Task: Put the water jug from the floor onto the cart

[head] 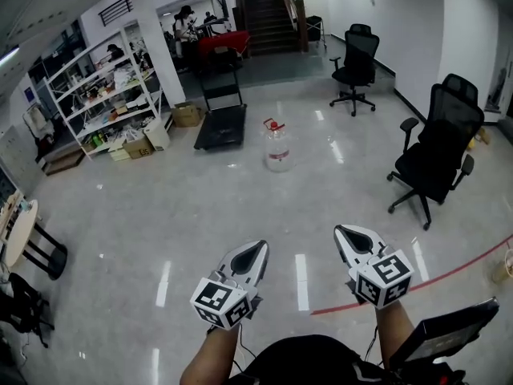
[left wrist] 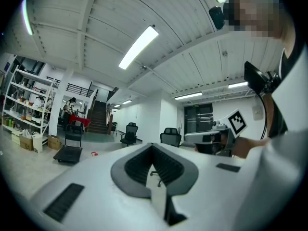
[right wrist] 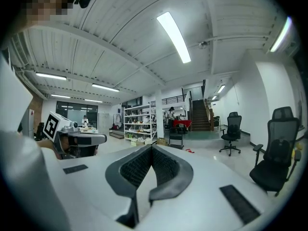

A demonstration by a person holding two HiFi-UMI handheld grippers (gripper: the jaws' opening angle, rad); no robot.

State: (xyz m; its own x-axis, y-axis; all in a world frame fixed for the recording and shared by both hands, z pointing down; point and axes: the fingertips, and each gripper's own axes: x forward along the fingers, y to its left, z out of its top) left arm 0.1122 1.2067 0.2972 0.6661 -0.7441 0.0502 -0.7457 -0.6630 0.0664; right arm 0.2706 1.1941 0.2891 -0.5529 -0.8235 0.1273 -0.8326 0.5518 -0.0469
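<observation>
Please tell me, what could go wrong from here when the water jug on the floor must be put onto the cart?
1. The water jug looks round and smooth, and the left gripper and the right gripper are both shut and far from it. A two-jaw grip on it may slip.
2. The cart is low and flat, so it may roll when the water jug lands on it.

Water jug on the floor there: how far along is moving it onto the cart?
Nothing is done yet: the water jug stands on the floor beside the cart, not on it. In hand: nothing; the left gripper and right gripper are both shut, empty and well short of it. Left: reach the jug, grip it, lift it onto the cart.
</observation>
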